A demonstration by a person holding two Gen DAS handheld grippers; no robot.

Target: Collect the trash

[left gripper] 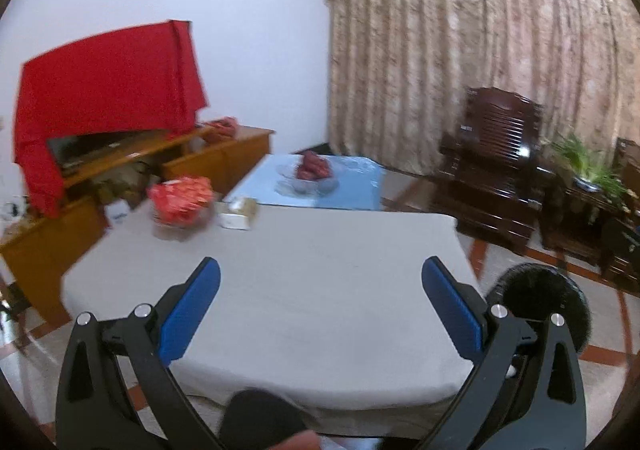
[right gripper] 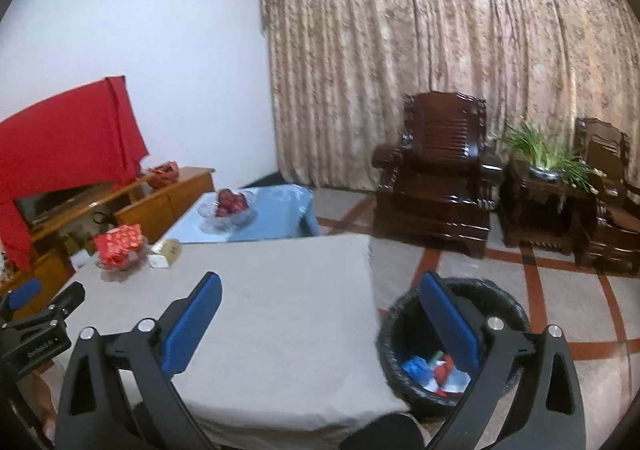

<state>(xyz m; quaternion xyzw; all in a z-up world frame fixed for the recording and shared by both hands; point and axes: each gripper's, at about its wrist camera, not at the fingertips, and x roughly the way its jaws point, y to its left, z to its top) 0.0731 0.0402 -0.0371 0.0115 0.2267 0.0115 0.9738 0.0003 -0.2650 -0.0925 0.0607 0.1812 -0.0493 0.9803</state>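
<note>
Nearest to us, both pairs of tongs stand spread wide with nothing between the blue pads: the left tongs (left gripper: 320,302) frame bare cloth at the bottom of the left wrist view, and the right tongs (right gripper: 320,314) straddle the worktop's corner at the bottom of the right wrist view.

Just past the right tongs, at the lower right of that frame, the black-lined bin (right gripper: 452,346) sits on the floor beside the worktop's corner. Inside it lies the trash (right gripper: 434,370): crumpled blue, red and white wrappers. We judge the collecting largely done, since the near stretch of the grey-covered worktop (left gripper: 320,270) shows no loose litter.

Farther on, at the worktop's far left end, stand a glass bowl of red packets (left gripper: 180,200) and a tissue box (left gripper: 239,214); these look like things that belong there rather than rubbish, though blur keeps us from being sure.

Beyond, a blue-covered low table carries a fruit bowl (left gripper: 308,174), with dark wooden armchairs (right gripper: 436,170) and curtains behind. Nothing else needing pickup shows.
</note>
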